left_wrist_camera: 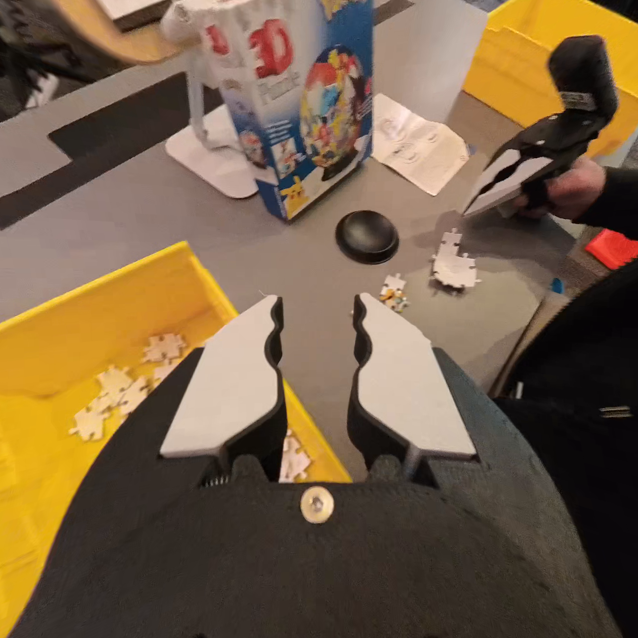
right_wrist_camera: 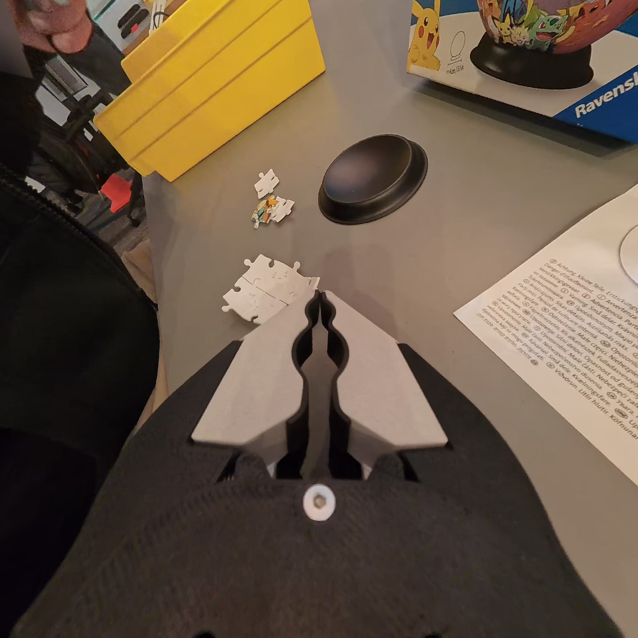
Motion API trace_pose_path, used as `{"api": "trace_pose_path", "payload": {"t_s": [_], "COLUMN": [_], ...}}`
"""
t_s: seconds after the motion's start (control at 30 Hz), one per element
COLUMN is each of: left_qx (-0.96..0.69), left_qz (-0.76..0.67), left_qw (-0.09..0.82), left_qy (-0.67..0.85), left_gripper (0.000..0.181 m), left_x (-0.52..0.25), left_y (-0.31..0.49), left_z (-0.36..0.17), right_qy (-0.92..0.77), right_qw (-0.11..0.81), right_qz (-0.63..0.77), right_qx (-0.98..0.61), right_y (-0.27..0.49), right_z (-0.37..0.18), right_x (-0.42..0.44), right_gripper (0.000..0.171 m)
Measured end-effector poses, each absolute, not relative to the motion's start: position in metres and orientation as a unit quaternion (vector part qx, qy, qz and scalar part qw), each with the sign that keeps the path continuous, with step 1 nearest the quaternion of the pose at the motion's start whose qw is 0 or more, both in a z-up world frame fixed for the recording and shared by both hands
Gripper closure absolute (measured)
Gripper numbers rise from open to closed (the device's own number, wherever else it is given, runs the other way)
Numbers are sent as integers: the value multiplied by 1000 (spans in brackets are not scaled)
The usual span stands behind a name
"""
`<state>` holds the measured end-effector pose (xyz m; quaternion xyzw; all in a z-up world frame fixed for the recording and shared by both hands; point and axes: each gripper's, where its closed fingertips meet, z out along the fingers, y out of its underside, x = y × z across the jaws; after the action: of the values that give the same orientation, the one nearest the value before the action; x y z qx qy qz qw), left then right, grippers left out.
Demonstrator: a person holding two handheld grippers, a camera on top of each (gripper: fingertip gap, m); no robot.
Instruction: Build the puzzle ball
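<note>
My left gripper (left_wrist_camera: 318, 303) is open and empty, held above the grey table beside a yellow bin (left_wrist_camera: 103, 310) that holds several loose white puzzle pieces (left_wrist_camera: 114, 397). My right gripper (right_wrist_camera: 320, 297) is shut, its tips at the right edge of a curved cluster of joined white pieces (right_wrist_camera: 266, 291); I cannot tell whether it pinches them. That cluster (left_wrist_camera: 454, 267) and the right gripper (left_wrist_camera: 483, 196) also show in the left wrist view. A few small pieces, one coloured (right_wrist_camera: 271, 203) (left_wrist_camera: 393, 293), lie near the black round stand (right_wrist_camera: 373, 179) (left_wrist_camera: 367, 237).
The puzzle box (left_wrist_camera: 310, 103) (right_wrist_camera: 518, 51) stands behind the stand. An instruction sheet (right_wrist_camera: 569, 328) (left_wrist_camera: 417, 148) lies to the right. A second yellow bin (left_wrist_camera: 552, 51) is at the far right. A white stand (left_wrist_camera: 207, 162) is behind the box. A person's dark sleeve (left_wrist_camera: 614, 193) is at the table edge. My right fingertips sit around 30 centimeters from my left ones.
</note>
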<state>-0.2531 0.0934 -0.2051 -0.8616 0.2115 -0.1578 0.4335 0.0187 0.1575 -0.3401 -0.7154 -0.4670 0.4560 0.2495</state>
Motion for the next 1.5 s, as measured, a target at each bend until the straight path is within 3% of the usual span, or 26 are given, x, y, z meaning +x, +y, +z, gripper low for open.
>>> {"api": "trace_pose_path", "payload": {"t_s": [0.17,0.3,0.43,0.77,0.9,1.03,1.27,1.5], "left_qx": [-897,-922,-923,-928,-932,-906,-627,-525], "left_qz": [-124,-98,-69,-64,-84,-208,-565,-625], "left_qw": [374,278,234,233,259,333,536,577], "left_qy": [199,251,297,283,239,157,25,25], "left_gripper": [143,133,131,144,144,144,144,144], "left_x": [-328,-337,-333,-338,-347,-342,-355,-369], "left_y": [114,117,120,125,129,132,106,77], "left_z": [-269,-336,-369,-377,-367,-335,-193,-151], "right_qy": [-466,-465,-464,-461,-460,-460,-459,-460], "right_qw": [249,248,244,243,244,244,246,249], "right_qz": [454,452,451,452,453,454,455,457], "right_qx": [-717,-720,-723,-724,-724,-723,-722,-719], "right_y": [158,159,159,160,160,161,161,160], "right_z": [-341,-342,-343,-343,-343,-343,-342,-341], "right_x": [19,19,19,19,19,19,19,19], "right_gripper": [171,171,171,171,171,171,171,171]}}
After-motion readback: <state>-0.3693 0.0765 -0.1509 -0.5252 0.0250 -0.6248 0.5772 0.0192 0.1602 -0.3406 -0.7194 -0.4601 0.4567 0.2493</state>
